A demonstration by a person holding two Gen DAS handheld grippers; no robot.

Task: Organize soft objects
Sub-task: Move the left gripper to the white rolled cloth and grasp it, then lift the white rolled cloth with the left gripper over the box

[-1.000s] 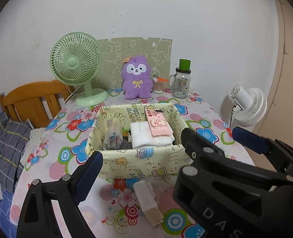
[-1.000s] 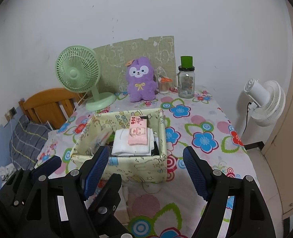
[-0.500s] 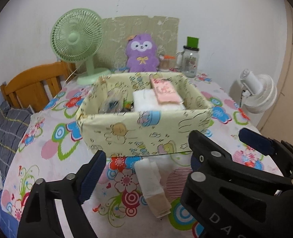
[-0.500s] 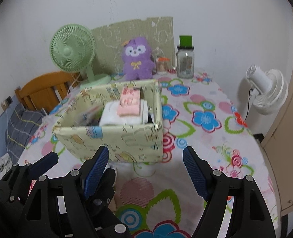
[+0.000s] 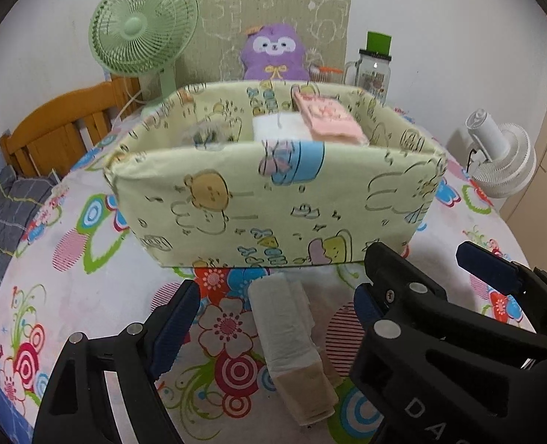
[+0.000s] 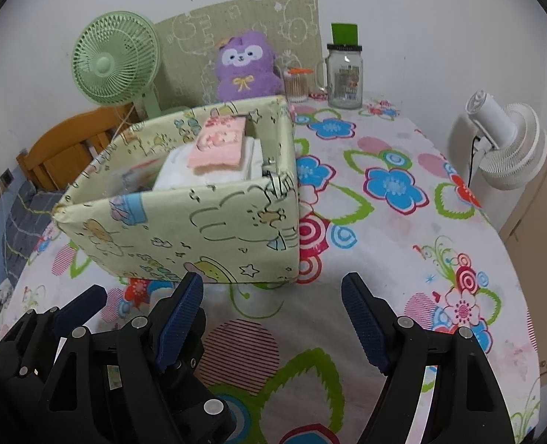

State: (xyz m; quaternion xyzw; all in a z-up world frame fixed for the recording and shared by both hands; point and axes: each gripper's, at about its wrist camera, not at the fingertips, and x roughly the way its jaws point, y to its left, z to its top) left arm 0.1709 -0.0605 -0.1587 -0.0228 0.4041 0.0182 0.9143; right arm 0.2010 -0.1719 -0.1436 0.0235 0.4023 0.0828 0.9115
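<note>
A folded white and tan cloth point(image 5: 292, 344) lies on the flowered tablecloth in front of a pale green cartoon-print fabric box point(image 5: 273, 203). My left gripper point(image 5: 273, 318) is open, low over the table, with the cloth lying between its fingers. Inside the box sit a folded white cloth point(image 5: 279, 127) and a pink towel point(image 5: 327, 116). In the right wrist view the box point(image 6: 199, 222) stands ahead to the left, with the pink towel point(image 6: 218, 144) on top. My right gripper point(image 6: 273, 318) is open and empty over the tablecloth.
A green desk fan point(image 5: 144, 33), a purple plush toy point(image 5: 273, 51) and a glass jar with a green lid point(image 5: 375, 70) stand at the back by the wall. A white fan point(image 5: 503, 162) is off the table's right edge. A wooden bed frame point(image 5: 66, 125) is at left.
Both grippers have dropped lower and moved closer to the box, which now looms larger. The folded cloth now lies between the left gripper's fingers. Both grippers stay open.
</note>
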